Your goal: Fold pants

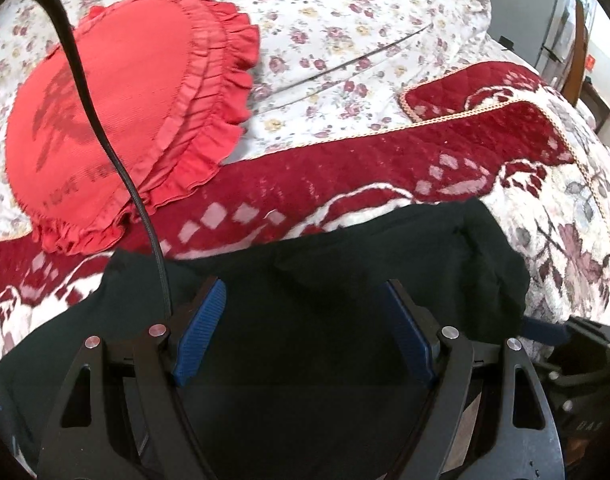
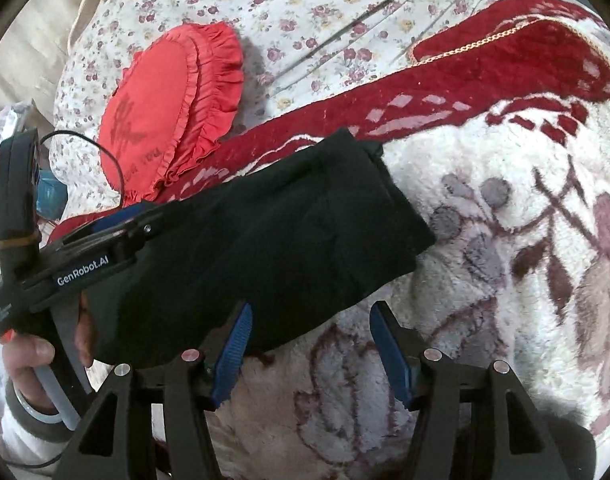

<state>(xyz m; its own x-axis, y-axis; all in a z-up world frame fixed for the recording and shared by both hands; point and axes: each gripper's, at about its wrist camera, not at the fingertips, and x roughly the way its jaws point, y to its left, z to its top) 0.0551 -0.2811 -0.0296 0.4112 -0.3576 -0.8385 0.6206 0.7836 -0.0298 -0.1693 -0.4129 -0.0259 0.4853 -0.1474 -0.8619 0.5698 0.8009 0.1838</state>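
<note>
While black pants (image 2: 265, 232) lie folded on red-and-white blanket (image 2: 505, 208), centre frame, right gripper (image 2: 307, 344) fingers stand wide, empty; left gripper (image 1: 301, 320) fingers wide over pants, not pinching.

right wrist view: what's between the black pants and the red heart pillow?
Only a strip of the red blanket separates pants and pillow, seen in both views.

Soft daylight — perhaps slight blur
</note>
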